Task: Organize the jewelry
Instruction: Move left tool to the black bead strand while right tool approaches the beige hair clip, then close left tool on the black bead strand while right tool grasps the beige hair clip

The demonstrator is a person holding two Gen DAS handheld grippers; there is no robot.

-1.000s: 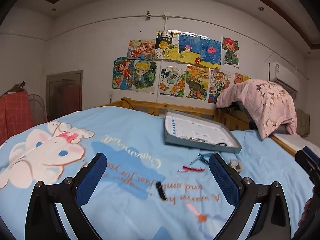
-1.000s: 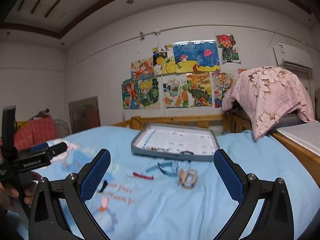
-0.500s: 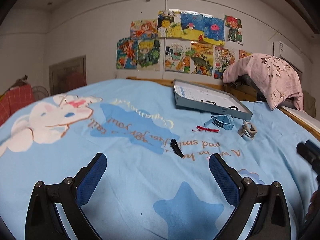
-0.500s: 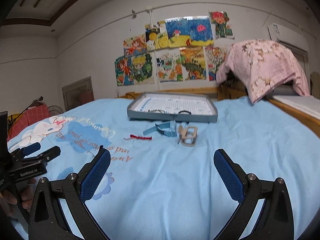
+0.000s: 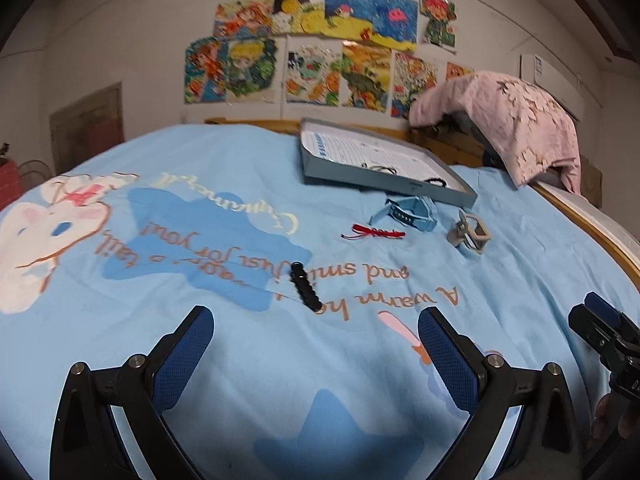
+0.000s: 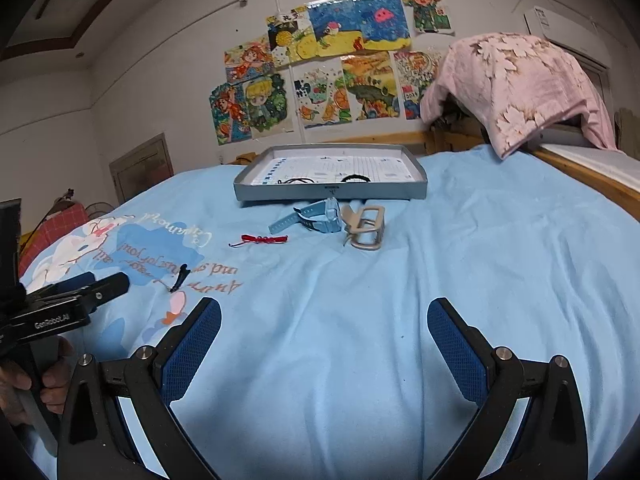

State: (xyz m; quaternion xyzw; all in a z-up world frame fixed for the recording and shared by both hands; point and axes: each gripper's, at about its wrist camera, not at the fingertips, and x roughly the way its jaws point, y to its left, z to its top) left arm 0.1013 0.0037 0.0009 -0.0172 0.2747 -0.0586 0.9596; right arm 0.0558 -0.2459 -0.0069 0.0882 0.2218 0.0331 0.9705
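My room is dim and evenly lit, with no hard shadows on the bedspread (image 5: pixel 520 240). A dark fisheye vignette closes every corner, heaviest at 12 o'clock, and straight lines bow toward the rim. The left view is slightly smeared, so the posters (image 5: pixel 320 48) look soft. The right view is crisper, its posters (image 6: pixel 320 80) showing faint glare.

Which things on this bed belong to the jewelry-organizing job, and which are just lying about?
Belong to the job:
grey tray
black bead bracelet
red cord bracelet
blue watch
beige watch
left gripper, right gripper, both open

Just lying about:
pink blanket
wall drawings
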